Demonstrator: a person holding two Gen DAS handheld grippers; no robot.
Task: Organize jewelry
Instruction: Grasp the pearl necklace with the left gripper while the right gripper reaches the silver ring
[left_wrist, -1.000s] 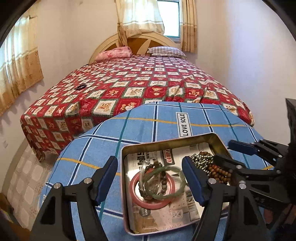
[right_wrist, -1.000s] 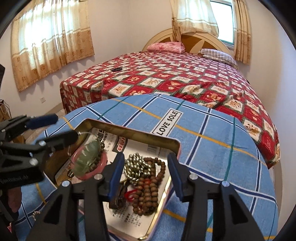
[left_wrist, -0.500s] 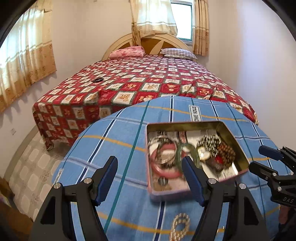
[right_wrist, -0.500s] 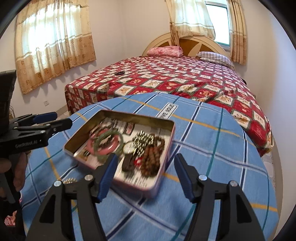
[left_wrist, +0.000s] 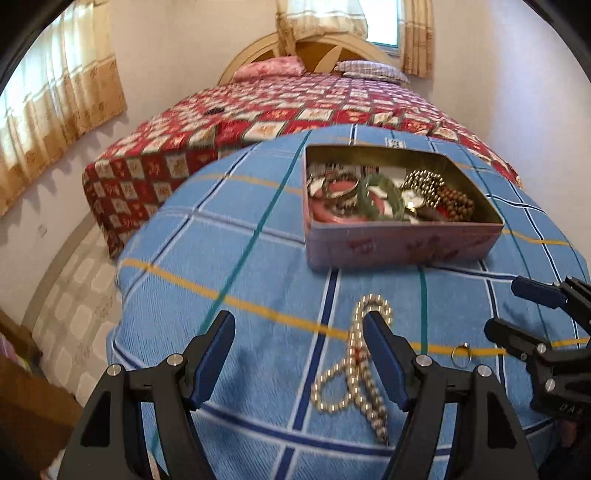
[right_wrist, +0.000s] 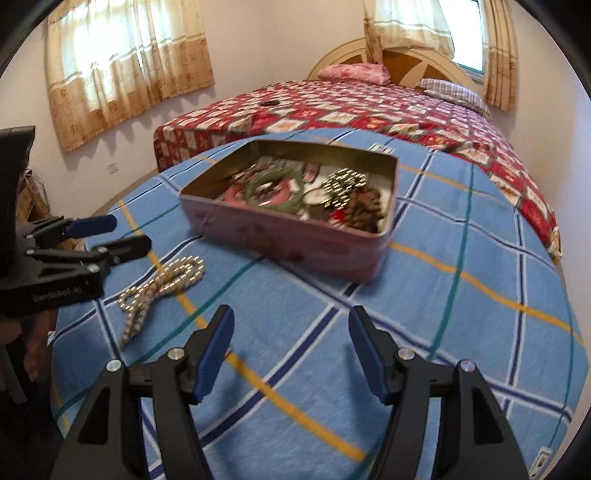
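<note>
Both grippers, left gripper (left_wrist: 299, 354) and right gripper (right_wrist: 291, 350), were wide open, empty. Bead necklace (left_wrist: 354, 373) lay under left's right finger; loose loops could slip out, missing the tin (left_wrist: 399, 243) ahead.

Tin (left_wrist: 402, 242) on the cloth-covered surface (left_wrist: 258, 280), bed (left_wrist: 295, 107) behind it
In the tin, bangles (left_wrist: 354, 199) lie left and beaded strands (left_wrist: 439, 192) right; on the surface before the tin lies a bead chain (left_wrist: 354, 373), a small ring (left_wrist: 461, 350) to its right; the left tool (left_wrist: 300, 360) stands just before the chain, the right tool (right_wrist: 290, 350) further right, both apart from the tin
</note>
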